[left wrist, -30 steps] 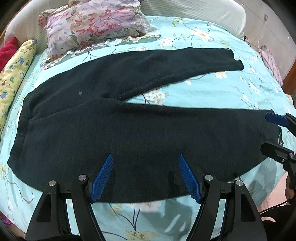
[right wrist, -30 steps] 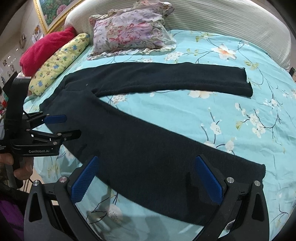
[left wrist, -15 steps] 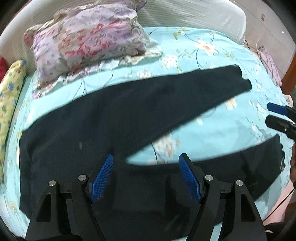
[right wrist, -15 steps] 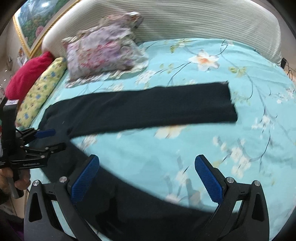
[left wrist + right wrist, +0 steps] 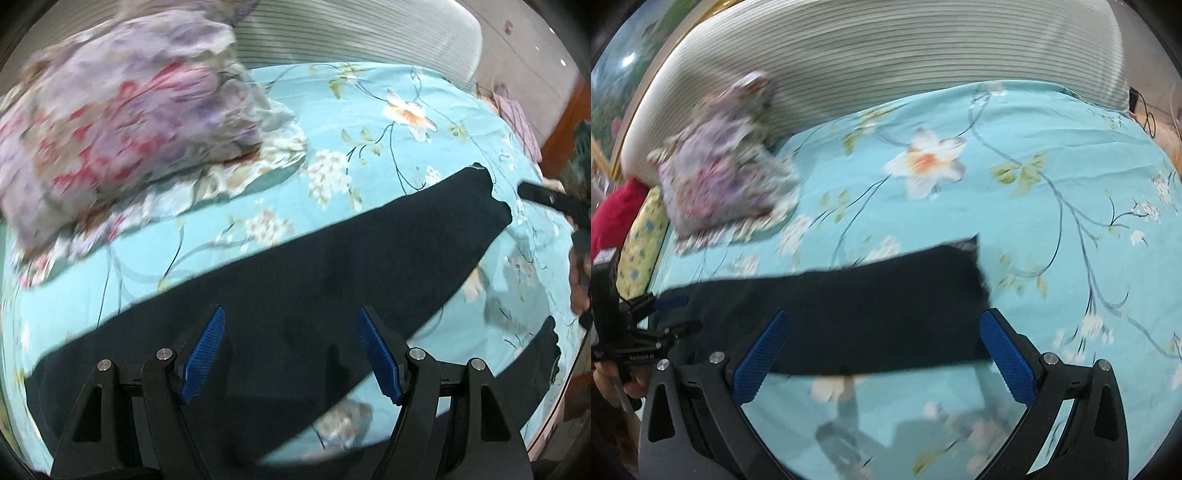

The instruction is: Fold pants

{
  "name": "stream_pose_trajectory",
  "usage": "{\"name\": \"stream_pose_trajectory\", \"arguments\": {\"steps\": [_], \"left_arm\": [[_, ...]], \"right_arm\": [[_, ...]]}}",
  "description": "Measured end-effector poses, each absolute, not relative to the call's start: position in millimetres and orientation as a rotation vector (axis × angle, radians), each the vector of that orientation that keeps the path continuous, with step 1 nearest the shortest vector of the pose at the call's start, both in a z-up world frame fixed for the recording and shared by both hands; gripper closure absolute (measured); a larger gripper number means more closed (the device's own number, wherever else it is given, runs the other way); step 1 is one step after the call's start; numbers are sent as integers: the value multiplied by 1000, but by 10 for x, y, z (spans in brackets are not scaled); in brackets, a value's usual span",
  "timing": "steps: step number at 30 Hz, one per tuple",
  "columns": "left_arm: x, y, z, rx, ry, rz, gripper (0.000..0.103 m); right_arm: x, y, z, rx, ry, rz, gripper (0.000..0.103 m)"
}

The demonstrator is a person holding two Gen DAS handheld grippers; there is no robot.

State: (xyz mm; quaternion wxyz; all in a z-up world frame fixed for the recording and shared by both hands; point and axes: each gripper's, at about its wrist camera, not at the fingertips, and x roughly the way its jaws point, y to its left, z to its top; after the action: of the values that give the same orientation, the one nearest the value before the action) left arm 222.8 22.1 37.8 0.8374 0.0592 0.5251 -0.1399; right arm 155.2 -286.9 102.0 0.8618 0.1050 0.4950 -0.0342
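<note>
Lying flat on the bed (image 5: 1034, 177) with its turquoise flowered sheet, the dark pants (image 5: 332, 266) stretch beneath both grippers. The left gripper (image 5: 291, 354) and right gripper (image 5: 882, 354) have fingers spread, holding nothing. A flowered pillow (image 5: 122, 140) rests near the ribbed headboard (image 5: 886, 55).

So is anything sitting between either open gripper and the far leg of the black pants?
Nothing visible. The left gripper and right gripper both hang open over the black pants, with only bare floral bedsheet around. The floral pillow lies beyond the leg, out of the way.
</note>
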Motion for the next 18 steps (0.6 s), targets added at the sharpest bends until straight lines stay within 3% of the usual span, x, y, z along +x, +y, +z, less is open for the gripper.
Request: {"name": "stream_pose_trajectory", "arguments": {"steps": [6,13,16,17,18], "left_arm": [[2640,-4,188,222,1143,-415,29],[2987,-253,-110,334,1209,-504,29],[3047,-304,-249,335,1277,-535,32],[3037,-327,-281,351,1283,-537,35],[3001,-358,-286,369,1278,-558,52]], "right_arm": [[1889,-3170,907,248,1076,-103,19],[2173,-3339,699,266,1141,-97,30],[2229,-3392,586,302,1184,-92,51],[2229,-3405,563,309,1193,-101,64],[2211,-3419,566,310,1189,-116,79]]}}
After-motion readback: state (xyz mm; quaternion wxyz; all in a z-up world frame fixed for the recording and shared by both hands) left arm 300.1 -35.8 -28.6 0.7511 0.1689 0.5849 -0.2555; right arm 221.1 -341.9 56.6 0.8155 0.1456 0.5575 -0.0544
